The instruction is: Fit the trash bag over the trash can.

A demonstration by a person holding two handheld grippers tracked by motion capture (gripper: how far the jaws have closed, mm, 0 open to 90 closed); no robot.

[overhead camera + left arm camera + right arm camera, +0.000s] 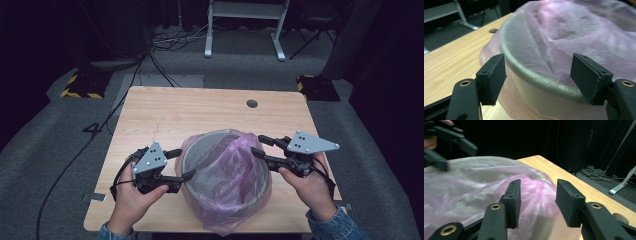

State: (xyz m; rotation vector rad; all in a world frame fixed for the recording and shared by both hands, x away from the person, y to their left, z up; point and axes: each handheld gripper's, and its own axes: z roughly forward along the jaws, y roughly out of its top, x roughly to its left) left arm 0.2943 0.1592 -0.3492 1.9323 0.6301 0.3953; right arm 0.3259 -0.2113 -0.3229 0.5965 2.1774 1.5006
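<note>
Bin (200,150) lined with pink bag (227,172) stands at near middle of table (165,107). Left gripper (184,164) at bin's left rim, fingers (492,75) spread, rim between them, not pinched. Right gripper (260,145) at right rim, fingers (569,200) spread, empty.

round grey bin (200,150) lined with a crumpled pink plastic bag (230,170) on a light wooden table (200,110), left gripper (182,165) at its left rim, right gripper (257,145) at its right rim, both with jaws parted

Dim room, lit tabletop, soft blur
</note>
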